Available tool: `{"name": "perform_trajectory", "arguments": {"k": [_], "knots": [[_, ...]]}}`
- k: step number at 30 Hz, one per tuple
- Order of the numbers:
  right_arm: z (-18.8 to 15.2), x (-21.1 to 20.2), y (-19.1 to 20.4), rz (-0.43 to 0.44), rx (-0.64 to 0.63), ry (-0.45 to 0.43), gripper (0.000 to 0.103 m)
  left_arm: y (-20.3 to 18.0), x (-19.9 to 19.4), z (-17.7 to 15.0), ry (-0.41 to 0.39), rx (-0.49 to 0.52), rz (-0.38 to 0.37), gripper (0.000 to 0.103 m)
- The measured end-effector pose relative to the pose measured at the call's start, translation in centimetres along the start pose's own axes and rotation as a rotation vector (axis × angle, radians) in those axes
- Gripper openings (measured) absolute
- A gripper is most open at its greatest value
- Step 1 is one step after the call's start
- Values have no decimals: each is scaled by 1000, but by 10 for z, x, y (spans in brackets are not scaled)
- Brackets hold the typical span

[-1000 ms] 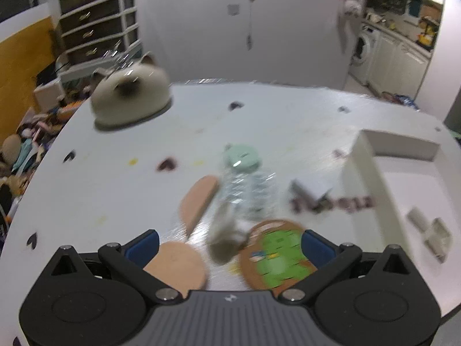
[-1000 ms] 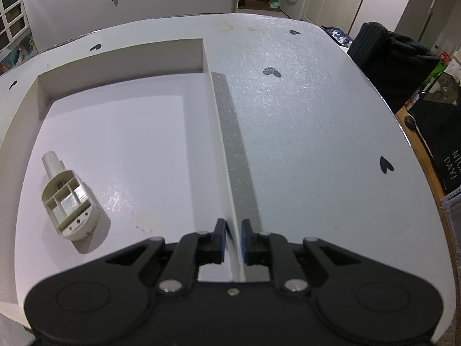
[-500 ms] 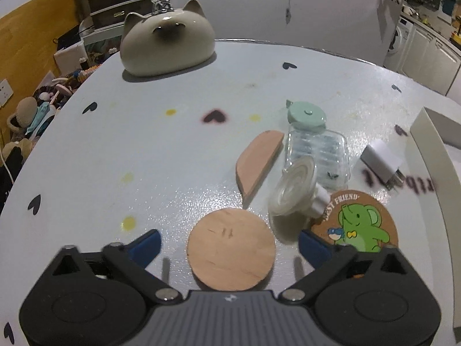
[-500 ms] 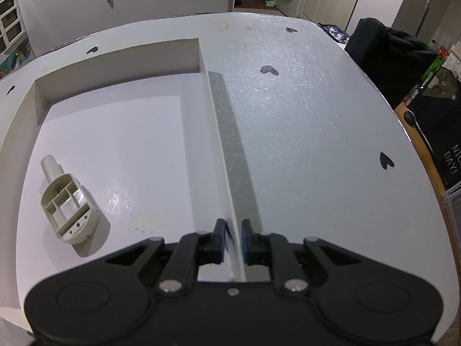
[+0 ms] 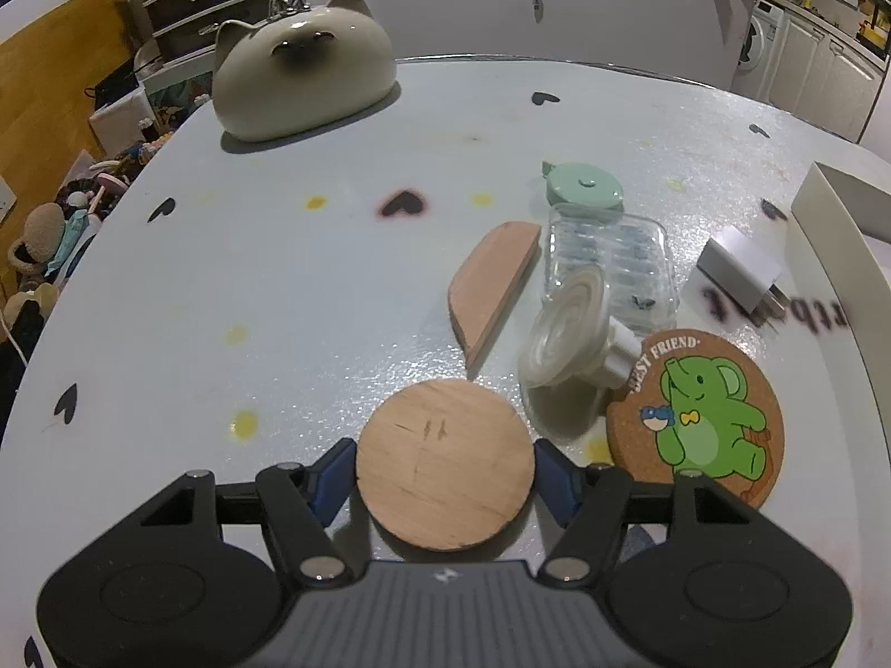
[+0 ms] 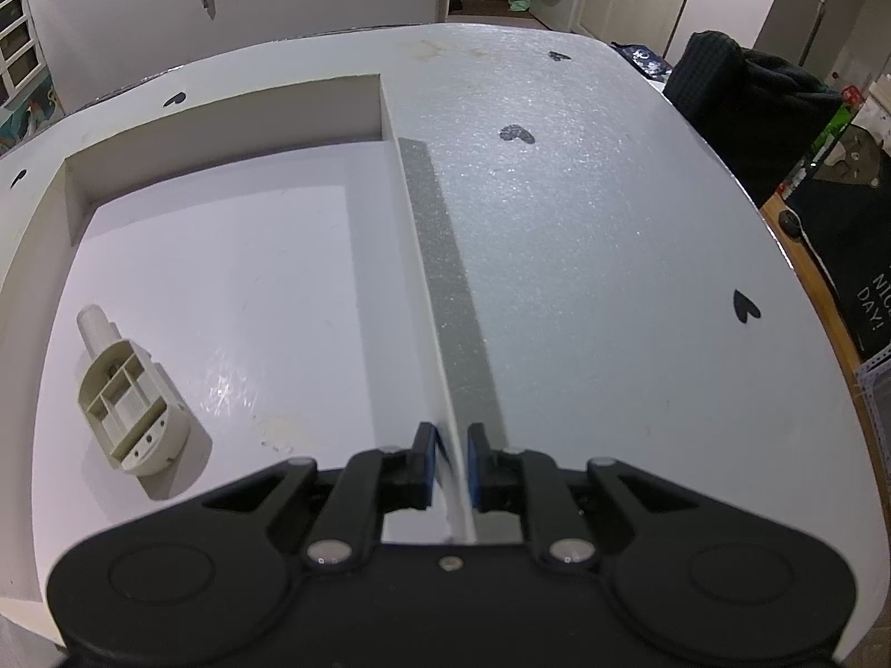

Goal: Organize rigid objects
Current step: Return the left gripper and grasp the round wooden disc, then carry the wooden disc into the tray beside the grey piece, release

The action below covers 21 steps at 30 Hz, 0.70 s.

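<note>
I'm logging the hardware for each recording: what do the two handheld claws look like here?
Both look alike. The left claw and the right claw each have a matte black body with two round housings, black linkage arms joined by silver pivot pins, and blue pads on the fingertips. The left body shows a ribbed grey centre panel with a small pale mark. No cables, hands or sleeves are in view.

The left wrist camera is looking steeply down along its gripper [image 5: 445, 473] at the near part of the table [image 5: 278, 289], close over a wooden disc [image 5: 444, 465], facing toward the far cat figure [image 5: 303, 75]. The right wrist camera is looking steeply down along its gripper [image 6: 450, 465], close over the tray's [image 6: 223, 117] right wall. Both views are sharing the table; the tray is showing at the left view's right edge.
</note>
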State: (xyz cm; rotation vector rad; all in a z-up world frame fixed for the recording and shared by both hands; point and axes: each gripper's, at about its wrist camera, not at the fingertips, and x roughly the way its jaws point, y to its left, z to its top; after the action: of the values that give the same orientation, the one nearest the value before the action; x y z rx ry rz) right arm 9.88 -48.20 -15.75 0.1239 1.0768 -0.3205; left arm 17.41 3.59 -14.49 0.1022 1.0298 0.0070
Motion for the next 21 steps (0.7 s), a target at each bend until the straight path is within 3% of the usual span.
{"name": "perform_trajectory", "arguments": {"k": [5,9,14,21], "knots": [[0,0,0,1,-7,0,12,3,-18,7,-46,-35,-12,68],[0,0,0,3,-7,2,12,-10,-43,21,-106,-14,-63,68],[0,1,1,4,-11,3,12,-52,-72,38,-159,88,-186,68],[2,3,1,0,-2,18,12,-134,-94,40,-176,302,-399,68]]}}
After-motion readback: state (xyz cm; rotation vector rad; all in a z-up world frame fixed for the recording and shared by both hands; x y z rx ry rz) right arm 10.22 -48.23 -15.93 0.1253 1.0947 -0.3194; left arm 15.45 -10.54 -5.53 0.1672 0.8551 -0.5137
